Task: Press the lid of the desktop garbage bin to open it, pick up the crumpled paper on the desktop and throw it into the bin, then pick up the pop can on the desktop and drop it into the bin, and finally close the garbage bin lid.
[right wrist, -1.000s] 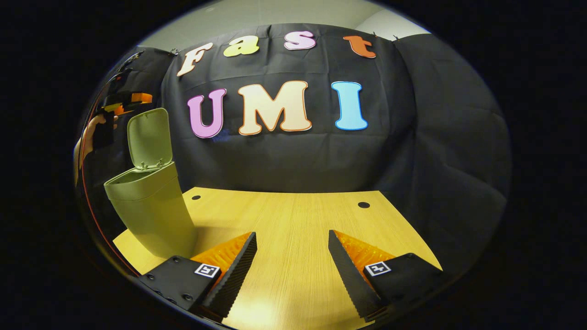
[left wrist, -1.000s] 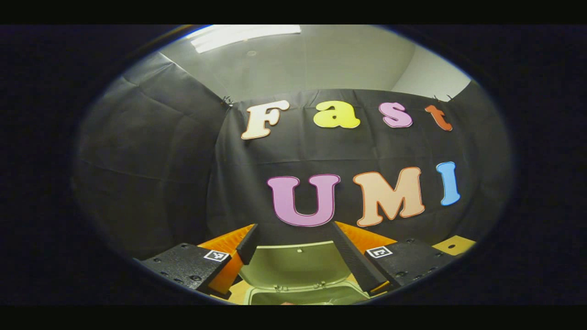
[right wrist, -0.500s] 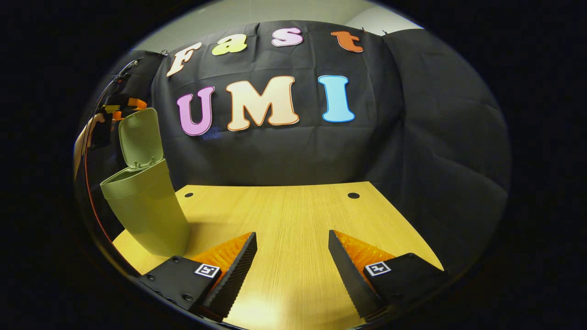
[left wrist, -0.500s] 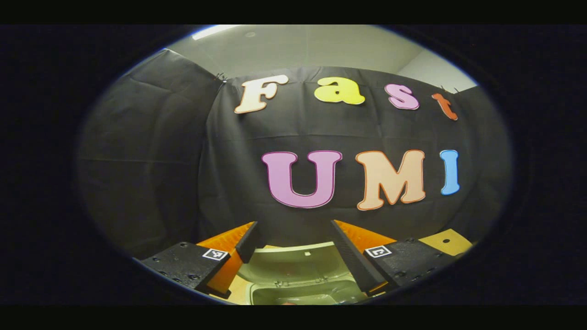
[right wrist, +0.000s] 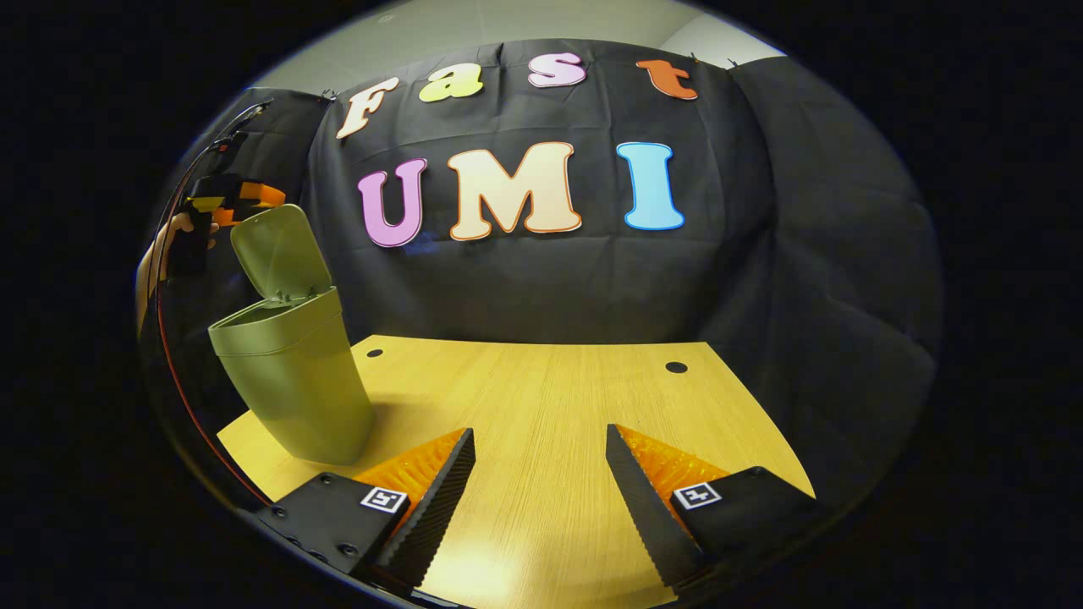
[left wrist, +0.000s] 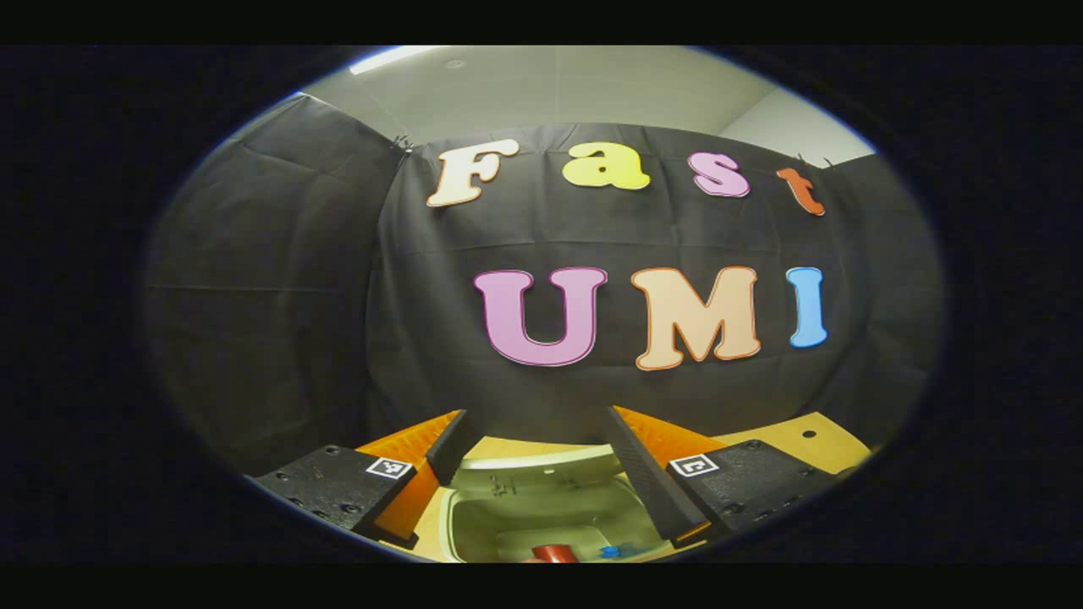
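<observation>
While one green garbage bin (right wrist: 292,372) stood at the near left part of the wooden desktop (right wrist: 550,406) in the right gripper view, its single lid (right wrist: 279,254) was raised and tilted forward over the opening. Looking down from the left gripper view, one red pop can (left wrist: 552,553) lay at the bottom of the bin (left wrist: 541,507), with a small blue item (left wrist: 609,552) just beside it; whether the crumpled paper was there could not be told. Two grippers were counted. The left gripper (left wrist: 541,457) hung above the bin's mouth with its fingers spread wide, grasping nothing and touching nothing. The right gripper (right wrist: 540,474) hovered over bare desktop, its fingers likewise released and empty. The left gripper (right wrist: 228,194), held in a hand (right wrist: 169,245), appeared above and behind the lid. Compared with a second earlier, the lid leaned further toward closing, and the left view had tipped down, revealing the can inside.
</observation>
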A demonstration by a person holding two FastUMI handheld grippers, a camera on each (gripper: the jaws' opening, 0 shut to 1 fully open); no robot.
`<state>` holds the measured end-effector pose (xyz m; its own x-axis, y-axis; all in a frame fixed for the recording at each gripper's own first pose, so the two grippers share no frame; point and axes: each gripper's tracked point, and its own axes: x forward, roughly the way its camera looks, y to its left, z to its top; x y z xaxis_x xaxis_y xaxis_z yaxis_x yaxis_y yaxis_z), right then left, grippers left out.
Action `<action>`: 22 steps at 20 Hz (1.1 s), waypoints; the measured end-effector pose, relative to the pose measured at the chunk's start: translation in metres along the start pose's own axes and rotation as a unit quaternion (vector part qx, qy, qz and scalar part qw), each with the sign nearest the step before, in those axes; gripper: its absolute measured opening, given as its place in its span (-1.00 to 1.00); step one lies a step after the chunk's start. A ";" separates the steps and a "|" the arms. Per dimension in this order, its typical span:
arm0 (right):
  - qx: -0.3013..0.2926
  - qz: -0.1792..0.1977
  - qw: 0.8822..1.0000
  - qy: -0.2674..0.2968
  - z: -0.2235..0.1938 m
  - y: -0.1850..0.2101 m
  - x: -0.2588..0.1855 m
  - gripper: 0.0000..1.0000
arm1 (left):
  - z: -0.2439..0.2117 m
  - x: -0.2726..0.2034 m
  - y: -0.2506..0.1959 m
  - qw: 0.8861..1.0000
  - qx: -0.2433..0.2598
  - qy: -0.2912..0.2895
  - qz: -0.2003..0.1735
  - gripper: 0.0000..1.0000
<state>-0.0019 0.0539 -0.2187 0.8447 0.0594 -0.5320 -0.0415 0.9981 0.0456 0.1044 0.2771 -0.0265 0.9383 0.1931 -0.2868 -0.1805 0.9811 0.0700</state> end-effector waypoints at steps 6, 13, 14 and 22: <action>-0.013 0.023 1.000 -0.007 0.008 -0.002 -0.005 0.96 | -0.046 -0.028 -0.021 0.999 -0.006 0.036 -0.010 0.89; -0.034 0.039 0.999 0.002 0.005 -0.001 -0.008 0.96 | -0.096 -0.041 -0.034 0.998 0.000 0.070 -0.007 0.89; -0.039 0.040 0.998 0.000 0.008 -0.001 -0.009 0.96 | -0.103 -0.043 -0.035 0.997 0.002 0.077 -0.007 0.89; -0.047 0.057 0.997 -0.007 0.023 0.007 -0.010 0.96 | -0.145 -0.050 -0.040 0.994 -0.009 0.106 0.007 0.92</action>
<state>0.0014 0.0597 -0.1931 0.8391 0.1734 -0.5157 -0.1873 0.9820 0.0254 0.0220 0.2307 -0.1540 0.8531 0.2039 -0.4803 -0.2008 0.9779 0.0586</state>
